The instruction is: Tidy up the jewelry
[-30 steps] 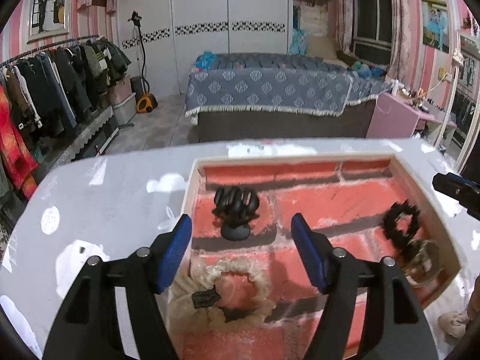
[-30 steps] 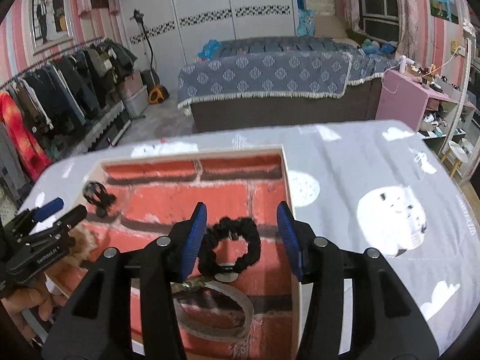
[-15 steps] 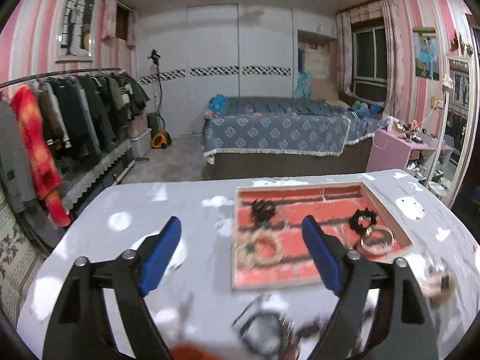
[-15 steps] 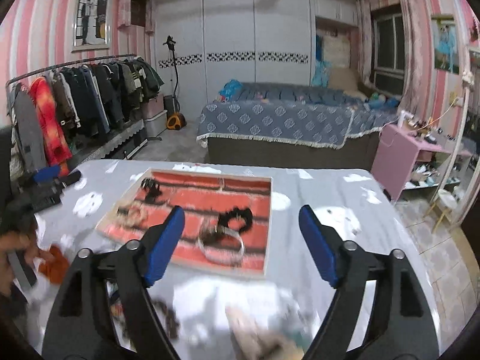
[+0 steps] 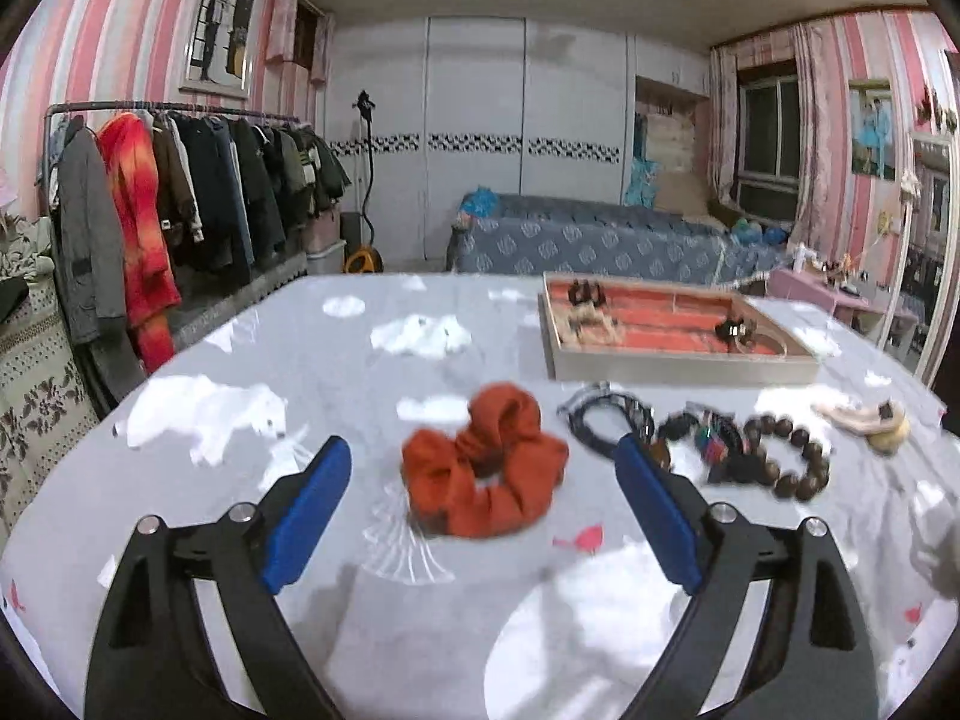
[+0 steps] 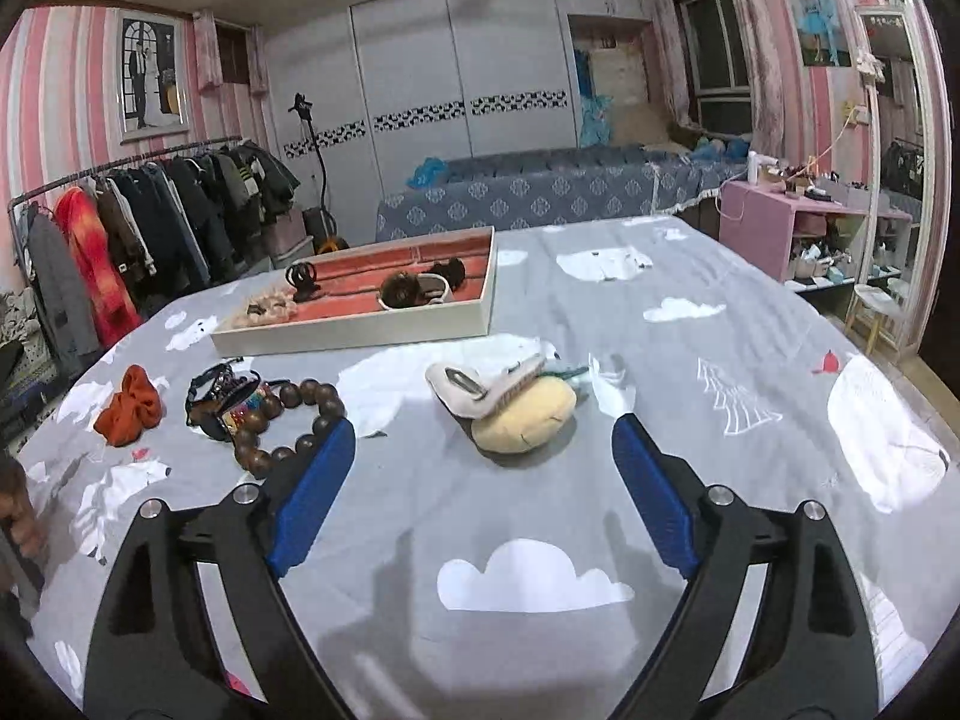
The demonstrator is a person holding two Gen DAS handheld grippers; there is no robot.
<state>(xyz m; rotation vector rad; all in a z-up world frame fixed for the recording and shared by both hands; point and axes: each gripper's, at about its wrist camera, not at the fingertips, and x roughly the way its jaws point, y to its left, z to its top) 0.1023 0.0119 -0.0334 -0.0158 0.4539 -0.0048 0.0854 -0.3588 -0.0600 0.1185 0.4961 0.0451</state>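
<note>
My left gripper (image 5: pixel 483 498) is open and empty, low over the table, with an orange scrunchie (image 5: pixel 483 459) lying just ahead between its fingers. To the right lie a black hair tie (image 5: pixel 606 420), a beaded clutter (image 5: pixel 708 441) and a brown bead bracelet (image 5: pixel 786 456). My right gripper (image 6: pixel 483 480) is open and empty; a yellow plush clip with a white hair clip (image 6: pixel 510 399) lies just ahead. The brick-patterned tray (image 6: pixel 360 330) holds a black claw clip (image 6: pixel 303 279), a cream scrunchie (image 6: pixel 264 309) and bracelets.
The table carries a grey cloud-print cloth (image 6: pixel 690 360). A clothes rack (image 5: pixel 150 210) stands at the left, a bed (image 5: pixel 600 240) behind the table, a pink side table (image 6: pixel 780 222) at the right. A hand (image 6: pixel 18 516) shows at the left edge.
Both grippers have pulled back from over the tray to the near side of the table and dropped low. The loose items now lie right in front of them.
</note>
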